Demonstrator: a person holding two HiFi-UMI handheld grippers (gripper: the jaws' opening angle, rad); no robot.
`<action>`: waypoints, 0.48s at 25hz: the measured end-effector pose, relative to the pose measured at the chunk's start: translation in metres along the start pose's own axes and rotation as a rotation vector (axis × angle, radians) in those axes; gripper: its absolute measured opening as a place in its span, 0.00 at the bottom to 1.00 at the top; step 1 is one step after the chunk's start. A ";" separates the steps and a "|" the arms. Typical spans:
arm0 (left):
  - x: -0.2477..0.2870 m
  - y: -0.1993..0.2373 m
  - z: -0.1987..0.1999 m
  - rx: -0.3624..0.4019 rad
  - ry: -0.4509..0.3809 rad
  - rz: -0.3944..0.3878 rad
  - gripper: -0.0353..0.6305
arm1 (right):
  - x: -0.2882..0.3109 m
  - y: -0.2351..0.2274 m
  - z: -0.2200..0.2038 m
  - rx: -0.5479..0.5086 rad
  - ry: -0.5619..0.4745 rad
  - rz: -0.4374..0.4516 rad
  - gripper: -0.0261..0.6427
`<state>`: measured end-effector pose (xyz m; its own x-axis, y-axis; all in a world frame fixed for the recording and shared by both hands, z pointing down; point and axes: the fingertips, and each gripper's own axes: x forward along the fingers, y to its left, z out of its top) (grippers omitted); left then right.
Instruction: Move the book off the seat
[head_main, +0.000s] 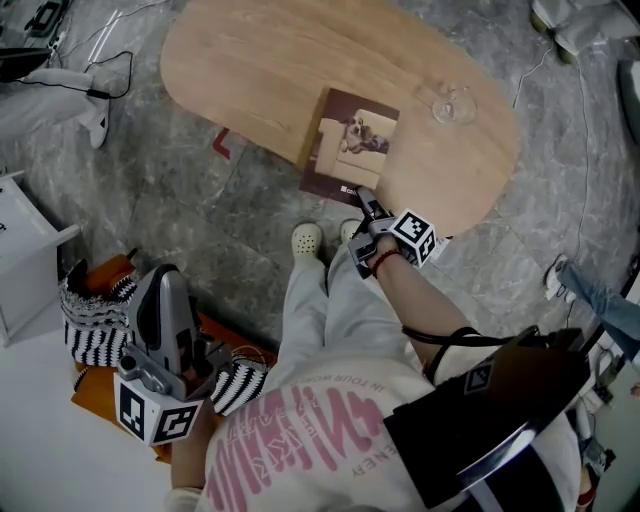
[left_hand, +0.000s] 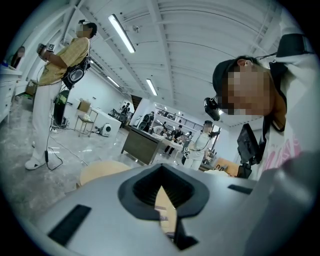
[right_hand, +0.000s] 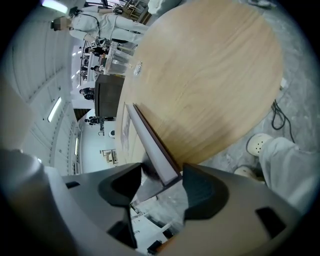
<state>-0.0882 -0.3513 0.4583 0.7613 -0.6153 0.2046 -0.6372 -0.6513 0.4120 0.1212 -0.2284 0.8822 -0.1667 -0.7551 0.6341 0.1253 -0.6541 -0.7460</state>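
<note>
The dark-covered book (head_main: 350, 140) lies flat on the oval wooden table (head_main: 250, 60), its near corner hanging over the table's edge. My right gripper (head_main: 362, 196) reaches that corner from below. In the right gripper view the book's corner (right_hand: 150, 145) stands between the jaws of the right gripper (right_hand: 160, 187), with a gap beside it and the pads not pressing on it. Over the orange seat (head_main: 105, 272) at lower left, my left gripper (head_main: 168, 278) is raised; its jaws (left_hand: 160, 185) meet with nothing between them.
A clear glass (head_main: 452, 103) stands on the table to the right of the book. Striped cushions (head_main: 90, 325) lie on the seat, with a white cabinet (head_main: 25, 255) to their left. My own shoes (head_main: 306, 238) stand below the table's edge. Another person (left_hand: 50, 75) stands in the room.
</note>
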 end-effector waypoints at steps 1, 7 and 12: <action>0.000 -0.001 0.001 0.001 -0.002 -0.001 0.06 | 0.000 0.000 0.000 0.000 0.003 -0.008 0.42; 0.005 -0.009 0.011 0.002 -0.020 -0.023 0.06 | -0.019 -0.001 0.003 0.024 -0.011 -0.045 0.56; 0.012 -0.024 0.026 0.022 -0.049 -0.075 0.06 | -0.047 0.011 0.020 -0.030 -0.039 -0.053 0.52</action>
<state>-0.0667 -0.3545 0.4278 0.8005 -0.5850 0.1300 -0.5815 -0.7059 0.4044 0.1497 -0.2009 0.8476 -0.1336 -0.7208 0.6801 0.0876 -0.6921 -0.7164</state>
